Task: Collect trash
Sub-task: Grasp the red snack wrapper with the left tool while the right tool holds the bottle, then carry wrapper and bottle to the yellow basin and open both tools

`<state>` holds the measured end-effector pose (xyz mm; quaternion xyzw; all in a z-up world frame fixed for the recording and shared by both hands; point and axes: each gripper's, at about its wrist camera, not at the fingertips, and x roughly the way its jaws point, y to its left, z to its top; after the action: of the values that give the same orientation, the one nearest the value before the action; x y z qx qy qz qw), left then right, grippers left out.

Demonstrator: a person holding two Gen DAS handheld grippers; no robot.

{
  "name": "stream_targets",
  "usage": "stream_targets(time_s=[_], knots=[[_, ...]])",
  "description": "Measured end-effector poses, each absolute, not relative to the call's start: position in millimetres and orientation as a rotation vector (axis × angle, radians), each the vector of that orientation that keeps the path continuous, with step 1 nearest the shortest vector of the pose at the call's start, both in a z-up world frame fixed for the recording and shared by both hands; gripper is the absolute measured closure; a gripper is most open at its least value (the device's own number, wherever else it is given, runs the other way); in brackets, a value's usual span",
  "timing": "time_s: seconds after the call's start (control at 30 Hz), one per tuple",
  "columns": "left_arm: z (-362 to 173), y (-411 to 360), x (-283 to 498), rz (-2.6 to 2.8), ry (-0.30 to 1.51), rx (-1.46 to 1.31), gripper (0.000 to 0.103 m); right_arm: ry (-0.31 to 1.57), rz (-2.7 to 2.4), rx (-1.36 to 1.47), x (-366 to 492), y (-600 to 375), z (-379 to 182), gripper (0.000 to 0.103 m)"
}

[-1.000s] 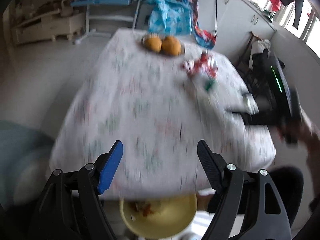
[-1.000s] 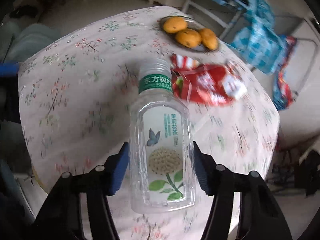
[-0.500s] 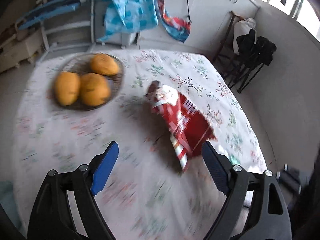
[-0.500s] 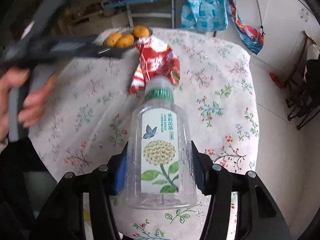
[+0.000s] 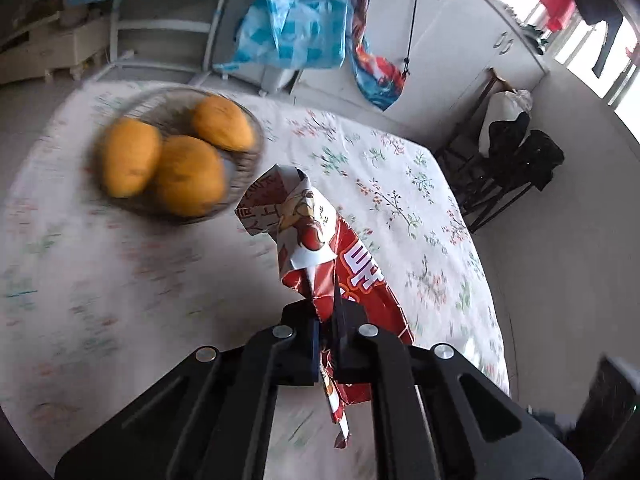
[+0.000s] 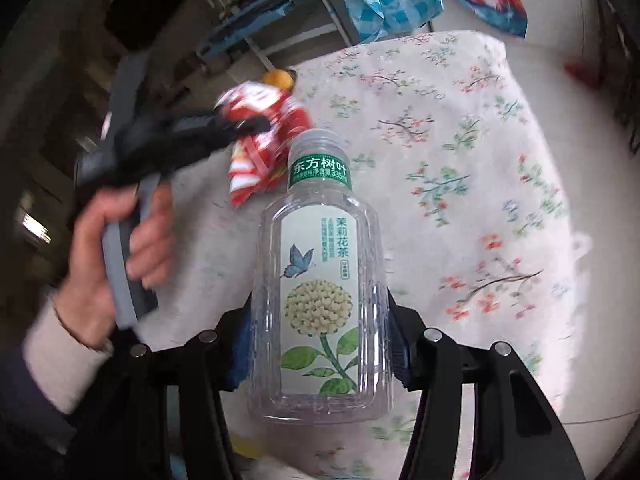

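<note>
My left gripper (image 5: 326, 312) is shut on a crumpled red and white snack wrapper (image 5: 316, 236), pinching its lower part above the floral tablecloth. The same wrapper (image 6: 260, 140) and left gripper (image 6: 256, 124) show in the right wrist view, held by a hand. My right gripper (image 6: 320, 312) is shut on an empty clear plastic tea bottle (image 6: 320, 280) with a green neck band and flower label, held upright above the table.
A wire basket (image 5: 244, 156) with three orange fruits (image 5: 188, 176) sits at the table's far left. The table (image 5: 400, 200) has a floral cloth. Beyond it stand a blue rack with a blue checked bag (image 5: 292, 24), white cabinets and a dark folding chair (image 5: 516, 168).
My left gripper has closed on the snack wrapper, which was lying between its open jaws before, and lifted it. The right gripper still holds the bottle and has swung to view the table's right side.
</note>
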<state>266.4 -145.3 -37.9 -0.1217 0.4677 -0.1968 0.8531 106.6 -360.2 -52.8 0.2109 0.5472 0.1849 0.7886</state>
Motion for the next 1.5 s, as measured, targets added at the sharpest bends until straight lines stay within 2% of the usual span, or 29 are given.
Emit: stream_targets(time_s=[0.17, 0.33, 0.63, 0.83, 0.9, 0.93, 0.97, 1.0, 1.07, 1.17, 1.3, 1.5], knots=[[-7.8, -80.8, 196.1, -0.400, 0.945, -0.212, 0.098, 1.112, 0.493, 0.619, 91.4, -341.7, -36.8, 0.049], [0.6, -15.3, 95.3, -0.348, 0.964, -0.151, 0.098, 1.140, 0.628, 0.627, 53.3, -281.9, -31.1, 0.049], [-48.1, 28.6, -35.6, -0.337, 1.188, -0.169, 0.098, 1.355, 0.747, 0.587, -43.1, -203.4, -47.9, 0.049], [-106.4, 13.5, -67.2, -0.295, 1.366, -0.241, 0.097, 1.497, 0.631, 0.619, -65.3, -183.2, -82.1, 0.049], [-123.6, 14.4, -60.9, -0.244, 1.410, -0.237, 0.084, 1.528, 0.577, 0.641, -54.1, -178.8, -100.3, 0.049], [-129.4, 15.5, -57.3, -0.219, 1.422, -0.234, 0.071, 1.543, 0.524, 0.648, -48.5, -177.4, -111.5, 0.049], [-130.9, 16.9, -55.3, -0.194, 1.409, -0.223, 0.063, 1.556, 0.475, 0.666, -43.8, -176.3, -122.9, 0.048], [-129.3, 17.3, -55.5, -0.182, 1.389, -0.212, 0.059, 1.562, 0.454, 0.686, -42.9, -175.1, -129.9, 0.046], [-119.4, 18.5, -61.0, -0.185, 1.330, -0.188, 0.045, 1.561, 0.397, 0.737, -38.3, -173.1, -147.5, 0.040], [-98.1, 23.4, -69.6, -0.189, 1.208, -0.168, 0.032, 1.569, 0.378, 0.768, -38.3, -166.0, -157.8, 0.040], [-65.6, 32.1, -80.8, -0.172, 1.035, -0.161, 0.024, 1.498, 0.399, 0.702, -39.8, -163.8, -136.9, 0.038], [-23.4, 37.4, -98.4, -0.155, 0.829, -0.132, 0.017, 1.170, 0.336, 0.417, -46.0, -170.8, -66.3, 0.031]])
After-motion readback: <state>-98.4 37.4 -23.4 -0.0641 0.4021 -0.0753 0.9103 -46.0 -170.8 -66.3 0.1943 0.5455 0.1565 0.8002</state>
